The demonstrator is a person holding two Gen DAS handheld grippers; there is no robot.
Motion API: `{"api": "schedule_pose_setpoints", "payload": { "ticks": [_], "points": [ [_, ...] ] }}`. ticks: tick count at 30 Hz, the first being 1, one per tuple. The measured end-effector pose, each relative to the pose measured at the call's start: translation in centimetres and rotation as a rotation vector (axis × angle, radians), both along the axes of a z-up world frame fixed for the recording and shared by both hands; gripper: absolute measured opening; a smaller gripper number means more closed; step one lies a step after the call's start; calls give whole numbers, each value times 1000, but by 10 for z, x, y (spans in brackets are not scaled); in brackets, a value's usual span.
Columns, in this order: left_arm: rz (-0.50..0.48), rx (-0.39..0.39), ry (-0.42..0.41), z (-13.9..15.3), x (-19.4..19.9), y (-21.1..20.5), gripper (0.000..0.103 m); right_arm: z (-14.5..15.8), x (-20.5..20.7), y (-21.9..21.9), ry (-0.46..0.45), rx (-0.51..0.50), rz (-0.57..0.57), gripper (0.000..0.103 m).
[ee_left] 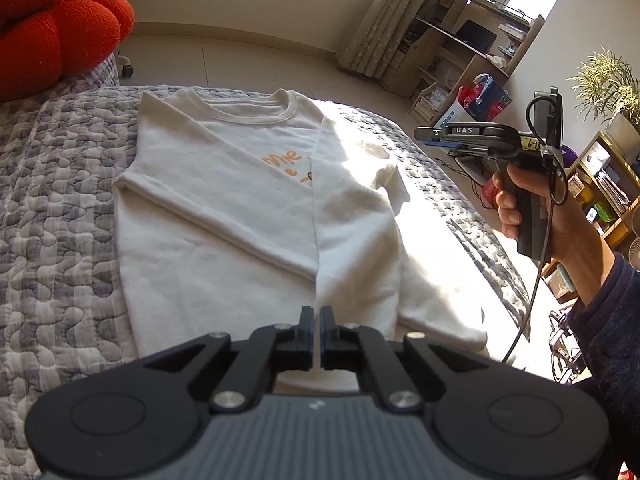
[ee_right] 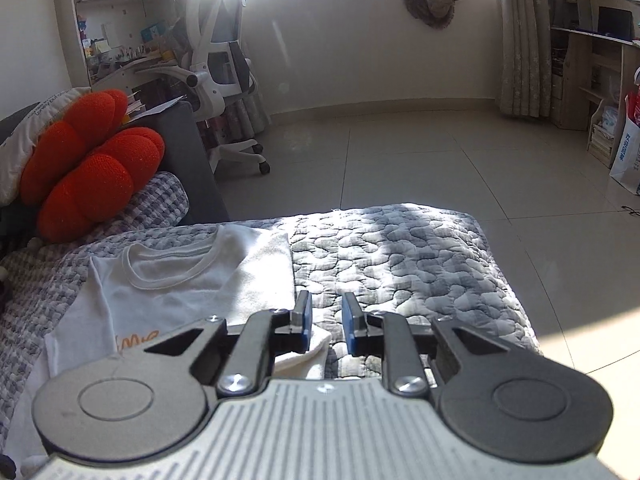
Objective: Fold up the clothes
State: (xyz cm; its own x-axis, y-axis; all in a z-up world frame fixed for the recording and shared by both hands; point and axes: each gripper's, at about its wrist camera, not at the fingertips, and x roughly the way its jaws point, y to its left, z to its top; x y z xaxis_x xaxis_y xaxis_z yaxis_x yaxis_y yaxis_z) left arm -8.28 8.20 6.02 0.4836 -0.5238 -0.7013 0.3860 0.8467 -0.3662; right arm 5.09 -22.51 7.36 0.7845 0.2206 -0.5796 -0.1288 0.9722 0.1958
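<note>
A white sweatshirt (ee_left: 224, 216) with orange lettering lies flat on the quilted bed (ee_left: 60, 200), collar at the far end. Its right side is folded over to a straight edge down the middle. That edge runs into my left gripper (ee_left: 318, 320), which is shut on it at the near hem, a thin strip of white cloth showing between the jaws. A hand holds my right gripper (ee_left: 420, 134) in the air past the bed's right side. In the right wrist view the right gripper (ee_right: 326, 320) stands open with nothing between its blue pads, above the sweatshirt's (ee_right: 180, 292) right edge and the quilt (ee_right: 400, 260).
A red puffy cushion (ee_left: 52, 40) sits at the bed's far left corner. Tiled floor lies beyond the bed, with a white office chair (ee_right: 216, 72) and bookshelves behind. Wooden shelves (ee_left: 600, 184), a potted plant (ee_left: 608, 84) and a desk stand to the right.
</note>
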Motion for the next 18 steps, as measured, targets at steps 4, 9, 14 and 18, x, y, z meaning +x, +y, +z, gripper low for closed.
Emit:
{"api": "schedule_pose_setpoints", "payload": {
  "ticks": [4,9,14,18],
  "points": [
    [85,-12,21,2,6,13,4,10,-45,71,-29,-149,325,39],
    [154,-35,35,4,9,27,4,3,-130,152,-125,-322,772,54],
    [148,-39,27,6,8,28,7,-14,-161,188,-75,-390,969,54],
    [136,-31,27,6,7,26,9,-38,-150,202,56,-481,926,12]
  ]
}}
